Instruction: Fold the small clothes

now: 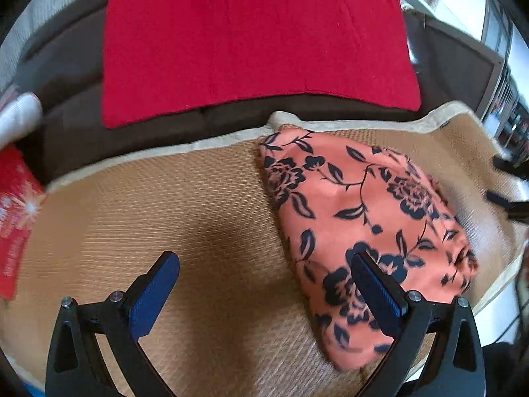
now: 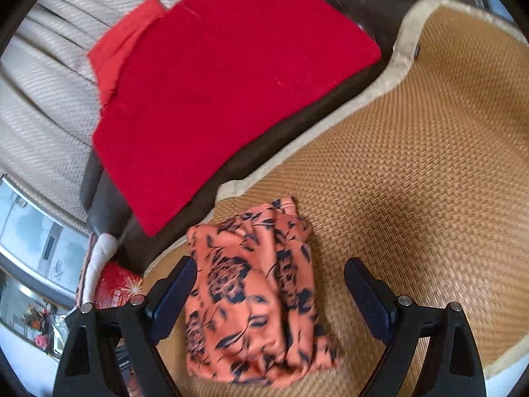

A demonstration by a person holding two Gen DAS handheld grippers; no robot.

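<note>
Left gripper [image 1: 264,281]: fingers spread wide, nothing between the pads; bare woven mat [image 1: 165,198] shows in the gap. The folded floral cloth [image 1: 357,218], orange with dark flowers, lies on the mat to the right of the gap; the right-hand finger [image 1: 377,294] overlaps its near corner in view, contact not clear. Ahead of the fingers, past the mat's pale border, a red cloth [image 1: 251,39] lies flat on a dark sofa [image 1: 72,76]. A red packet [image 1: 16,218] sits far left of the fingers. Right gripper [image 2: 269,292]: fingers also spread wide and not pressing anything. Floral cloth [image 2: 251,284] lies bunched in the gap, nearer the left-hand finger [image 2: 172,294], whose tip overlaps its edge; the right-hand finger stands clear of it over the mat [image 2: 429,165]. Red cloth [image 2: 211,92] on the sofa [image 2: 109,198] is ahead and left of the fingers. Both views motion-blurred.
</note>
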